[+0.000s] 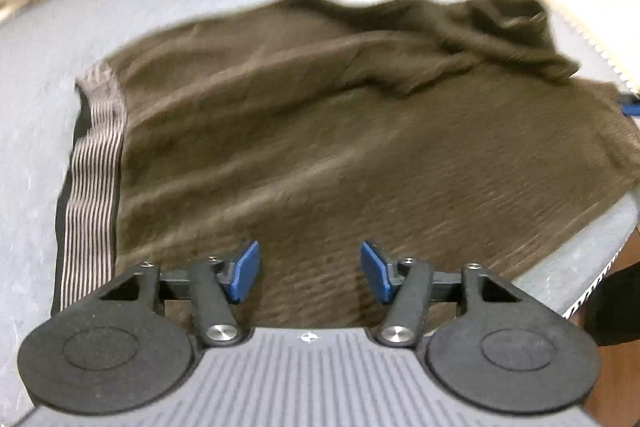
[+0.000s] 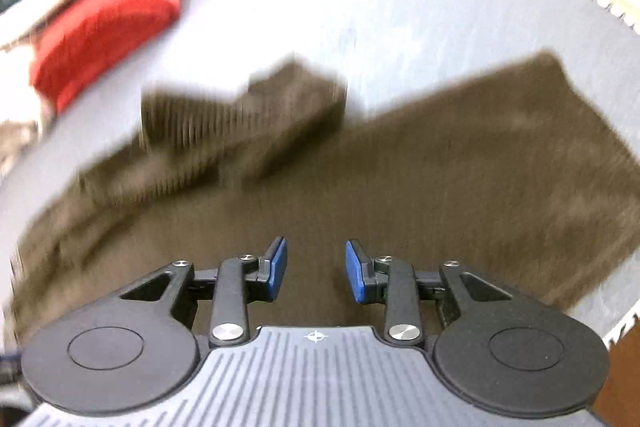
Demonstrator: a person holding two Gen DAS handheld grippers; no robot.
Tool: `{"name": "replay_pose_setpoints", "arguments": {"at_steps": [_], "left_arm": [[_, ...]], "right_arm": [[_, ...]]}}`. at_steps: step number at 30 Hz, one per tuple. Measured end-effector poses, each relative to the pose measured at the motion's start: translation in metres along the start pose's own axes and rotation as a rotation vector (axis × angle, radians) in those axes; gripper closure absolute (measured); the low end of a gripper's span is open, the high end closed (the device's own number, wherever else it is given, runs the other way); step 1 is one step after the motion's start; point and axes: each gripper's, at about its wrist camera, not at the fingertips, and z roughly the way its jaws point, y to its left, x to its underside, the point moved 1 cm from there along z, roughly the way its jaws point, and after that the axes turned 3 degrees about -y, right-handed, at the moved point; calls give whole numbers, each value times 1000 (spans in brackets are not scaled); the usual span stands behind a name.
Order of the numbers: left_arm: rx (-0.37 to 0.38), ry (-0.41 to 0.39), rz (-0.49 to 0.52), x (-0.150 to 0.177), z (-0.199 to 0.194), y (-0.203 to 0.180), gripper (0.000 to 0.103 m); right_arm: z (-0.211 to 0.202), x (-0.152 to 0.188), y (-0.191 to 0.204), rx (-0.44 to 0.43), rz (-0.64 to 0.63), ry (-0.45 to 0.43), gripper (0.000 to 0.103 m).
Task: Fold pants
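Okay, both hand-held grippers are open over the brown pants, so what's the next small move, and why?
Probably lower the left hand-held gripper toward the striped waistband and close on that edge. Both it and the right hand-held gripper are open and hold nothing, while the brown pants lie spread but wrinkled on the table, with one part bunched at the far side.
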Motion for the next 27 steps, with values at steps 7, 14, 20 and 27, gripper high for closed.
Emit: {"name": "replay_pose_setpoints", "arguments": {"at_steps": [7, 14, 20, 27], "left_arm": [[-66, -195, -6, -4, -2, -41, 41], [-62, -202, 52, -71, 46, -115, 42], [28, -193, 77, -117, 125, -175, 48], [-66, -326, 94, -74, 156, -194, 32]], "right_arm": [[10, -50, -22, -6, 65, -162, 93], [49, -89, -61, -64, 249, -159, 89], [103, -117, -68, -116, 260, -71, 66], [167, -145, -58, -152, 145, 22, 59]]}}
